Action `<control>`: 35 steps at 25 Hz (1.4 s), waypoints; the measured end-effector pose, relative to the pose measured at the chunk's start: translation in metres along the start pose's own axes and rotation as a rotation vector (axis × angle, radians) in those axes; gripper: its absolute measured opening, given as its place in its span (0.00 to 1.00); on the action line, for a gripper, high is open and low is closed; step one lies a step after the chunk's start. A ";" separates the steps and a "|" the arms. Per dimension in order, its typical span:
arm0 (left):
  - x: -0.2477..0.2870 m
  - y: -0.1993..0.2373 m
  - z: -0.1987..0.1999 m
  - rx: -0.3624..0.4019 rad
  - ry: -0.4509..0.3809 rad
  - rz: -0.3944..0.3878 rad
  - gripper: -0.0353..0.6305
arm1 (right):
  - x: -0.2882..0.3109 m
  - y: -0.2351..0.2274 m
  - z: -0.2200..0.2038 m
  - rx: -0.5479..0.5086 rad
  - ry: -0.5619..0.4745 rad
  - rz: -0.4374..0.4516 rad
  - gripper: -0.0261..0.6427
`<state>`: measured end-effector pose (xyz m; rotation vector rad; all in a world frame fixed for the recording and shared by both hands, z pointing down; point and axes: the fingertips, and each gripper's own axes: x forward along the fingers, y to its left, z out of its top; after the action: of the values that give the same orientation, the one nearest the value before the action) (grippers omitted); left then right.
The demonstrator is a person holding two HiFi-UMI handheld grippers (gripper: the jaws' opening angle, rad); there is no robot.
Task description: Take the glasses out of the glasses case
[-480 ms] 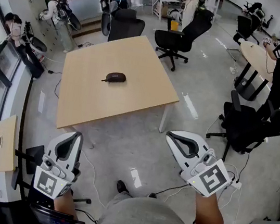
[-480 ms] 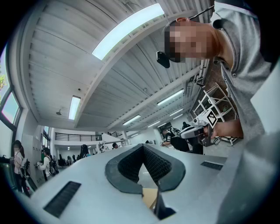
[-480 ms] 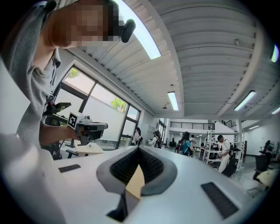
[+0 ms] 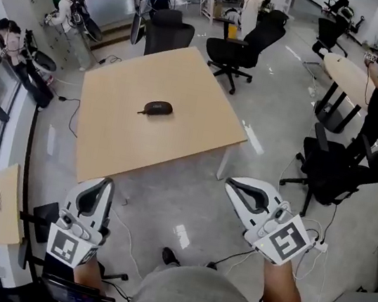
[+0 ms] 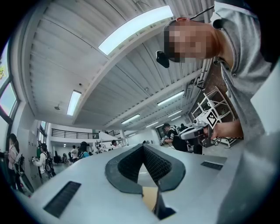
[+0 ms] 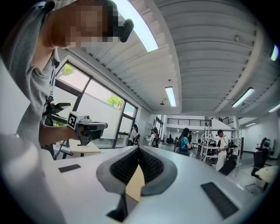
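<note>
On the table (image 4: 185,82), well ahead, the case (image 4: 157,108) lay closed. Both the left gripper (image 4: 105,185) and right gripper (image 4: 232,184) were pressed together, empty. Approach seemed the step in hand; next, reach the case and spread the jaws.

We find the dark oval glasses case (image 4: 158,108) lying near the middle of the square pale wooden table (image 4: 176,141). Two black swivel chairs (image 4: 245,45) stand behind that table. Our white left gripper (image 4: 106,183) and right gripper (image 4: 231,183) are in front of it, well apart.

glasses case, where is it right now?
Head view, upper left of centre: the glasses case lies alone near the middle of the light wooden table, with black office chairs beyond the table's far edge.
</note>
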<state>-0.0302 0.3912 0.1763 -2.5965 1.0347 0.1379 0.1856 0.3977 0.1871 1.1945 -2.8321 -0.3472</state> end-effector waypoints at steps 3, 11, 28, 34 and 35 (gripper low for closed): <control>-0.001 0.021 -0.010 -0.008 0.002 -0.003 0.06 | 0.018 0.001 -0.012 0.011 0.038 0.002 0.05; -0.020 0.075 -0.037 -0.038 -0.005 -0.015 0.06 | 0.070 0.011 -0.019 0.067 0.027 -0.048 0.05; -0.046 0.127 -0.071 -0.101 -0.003 -0.005 0.06 | 0.117 0.017 -0.038 0.085 0.099 -0.088 0.05; -0.048 0.142 -0.077 -0.088 0.010 0.025 0.06 | 0.144 0.010 -0.044 0.092 0.080 -0.057 0.05; -0.047 0.145 -0.080 -0.091 0.015 0.032 0.06 | 0.150 0.008 -0.047 0.095 0.081 -0.047 0.05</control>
<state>-0.1663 0.2953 0.2209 -2.6664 1.0999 0.1767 0.0812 0.2872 0.2281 1.2629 -2.7837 -0.1631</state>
